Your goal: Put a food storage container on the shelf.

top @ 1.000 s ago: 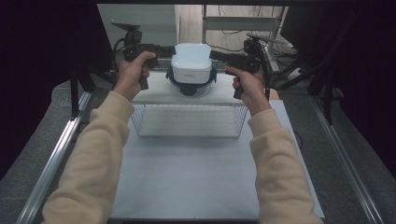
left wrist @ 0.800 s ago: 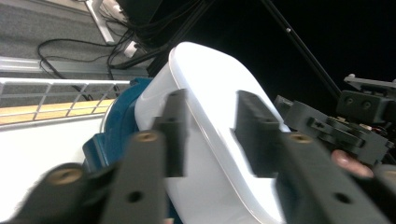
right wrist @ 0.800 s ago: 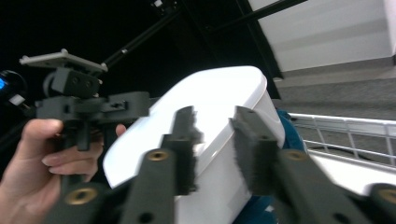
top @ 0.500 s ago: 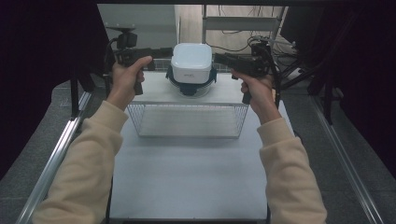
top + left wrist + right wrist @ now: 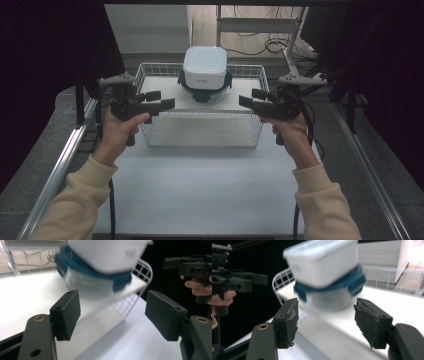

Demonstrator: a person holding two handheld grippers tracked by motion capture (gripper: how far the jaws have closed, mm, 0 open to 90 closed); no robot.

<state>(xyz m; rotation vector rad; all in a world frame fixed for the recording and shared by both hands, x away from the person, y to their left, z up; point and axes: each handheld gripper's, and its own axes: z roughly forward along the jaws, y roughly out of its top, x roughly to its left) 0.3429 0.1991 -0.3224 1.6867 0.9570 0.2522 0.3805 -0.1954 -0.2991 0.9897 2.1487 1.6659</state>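
Both tongs [image 5: 161, 100] [image 5: 252, 98] agape, empty

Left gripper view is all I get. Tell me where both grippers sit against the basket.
Observer: In the high view, the left gripper is at the wire basket's left side and the right gripper is at its right side. Both point inward and are clear of the stack.
Operator: Give me the right gripper's jaws.
Observer: Open, with nothing between the pads. Both grippers' jaws have just been opening.
Operator: Describe the top of the stack.
Observer: The white container is square with rounded corners and sits on the blue-lidded container.
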